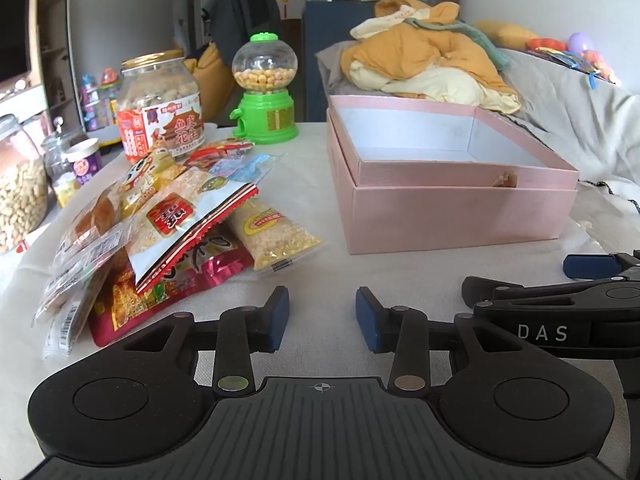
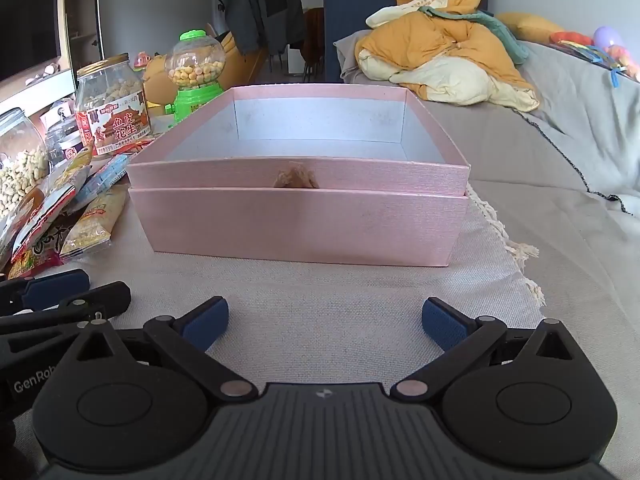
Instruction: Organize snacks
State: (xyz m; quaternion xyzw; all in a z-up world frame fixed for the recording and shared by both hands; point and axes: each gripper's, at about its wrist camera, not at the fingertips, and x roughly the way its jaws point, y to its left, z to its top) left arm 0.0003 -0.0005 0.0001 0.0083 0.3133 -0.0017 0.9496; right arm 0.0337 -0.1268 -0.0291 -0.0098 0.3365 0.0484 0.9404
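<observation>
Pink box point(image 2: 298, 224) ahead of gaping right tool point(image 2: 325, 322), snack packets point(image 1: 160, 236) left of parted, empty left tool point(image 1: 322, 312)

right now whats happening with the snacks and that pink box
A person holds a gripper in each hand over a cloth-covered table; neither holds anything. The left gripper is partly open beside the pile of snack packets, and the right gripper is wide open, facing the pink box. No packets show in the visible part of the box. Sorting looks not yet begun. The peanut jar and green candy dispenser stand behind the pile.
</observation>
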